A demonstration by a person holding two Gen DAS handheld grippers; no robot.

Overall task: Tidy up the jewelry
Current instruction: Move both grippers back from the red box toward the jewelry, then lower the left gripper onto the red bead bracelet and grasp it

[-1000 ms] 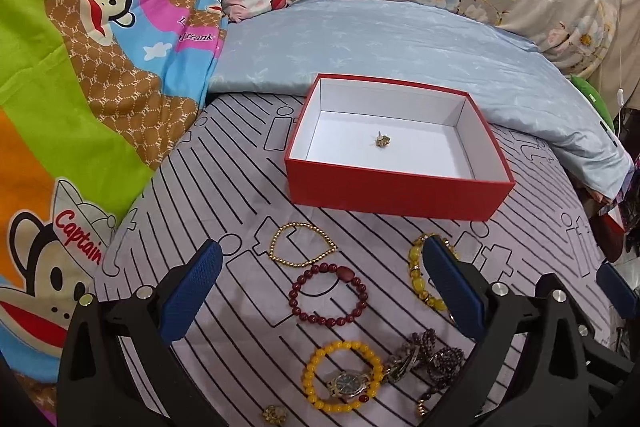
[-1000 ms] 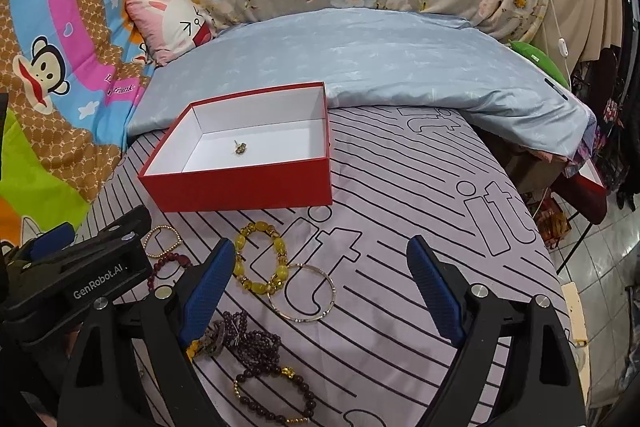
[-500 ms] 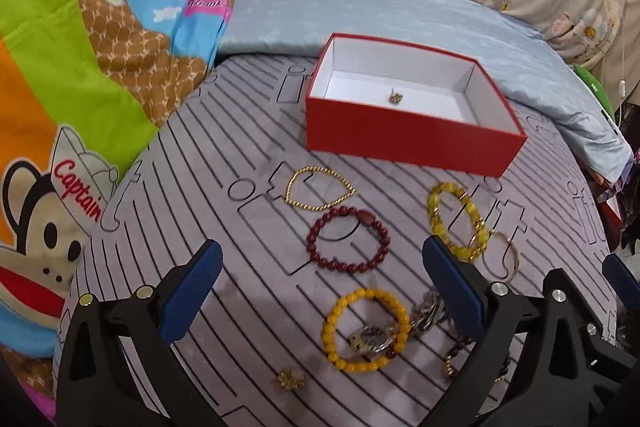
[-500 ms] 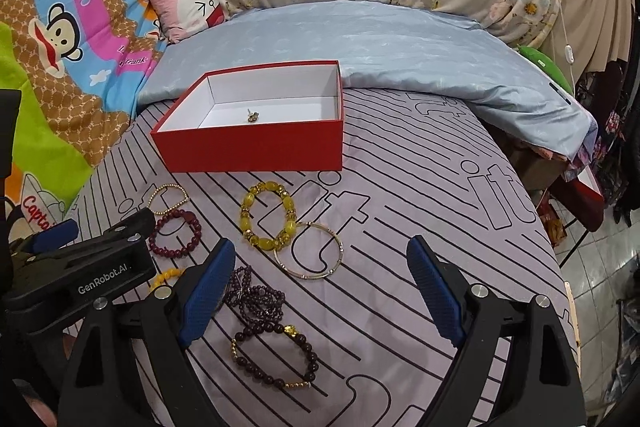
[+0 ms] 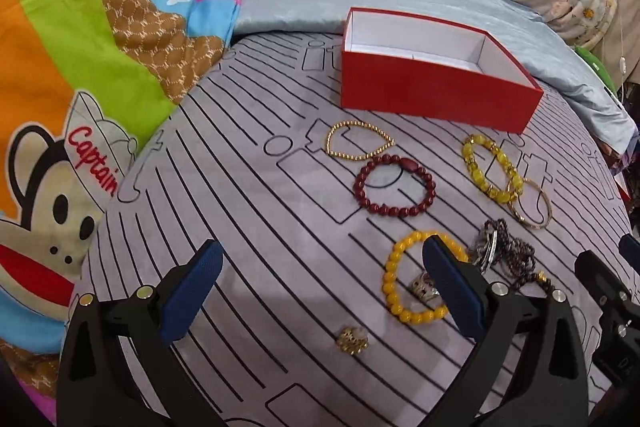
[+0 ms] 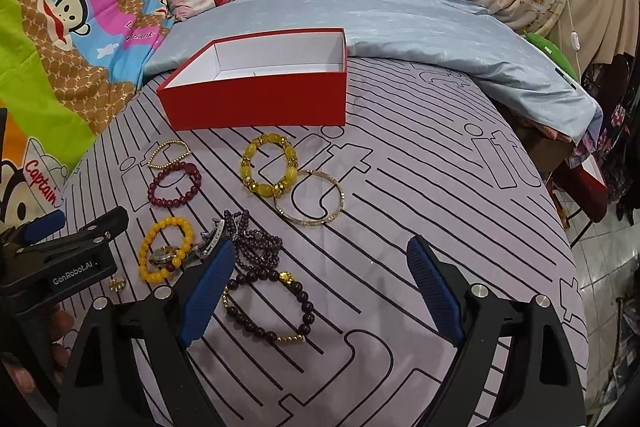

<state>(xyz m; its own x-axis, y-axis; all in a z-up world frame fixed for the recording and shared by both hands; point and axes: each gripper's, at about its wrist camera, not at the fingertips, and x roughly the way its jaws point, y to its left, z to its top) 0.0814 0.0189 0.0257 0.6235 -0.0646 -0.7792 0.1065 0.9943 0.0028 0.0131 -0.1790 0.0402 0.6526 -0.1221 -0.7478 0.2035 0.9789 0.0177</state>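
Jewelry lies loose on the bed in front of the red box (image 5: 436,95). Both claws, left (image 5: 320,291) and right (image 6: 320,287), gape wide and empty. Likely next: the left closes on the gold charm (image 5: 352,339) nearest it, a small, fiddly pinch.

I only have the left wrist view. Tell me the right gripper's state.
Observer: The right gripper is open, with nothing between its fingers.
Operator: Report what lies nearest in front of it.
Observer: A dark bead bracelet with a few gold beads lies flat on the striped cover, just ahead of the fingers.
Operator: The orange bracelet is partly blocked here. Say what's inside it.
Observer: A watch lies across it, its metal strap reaching out toward the purple bead pile.
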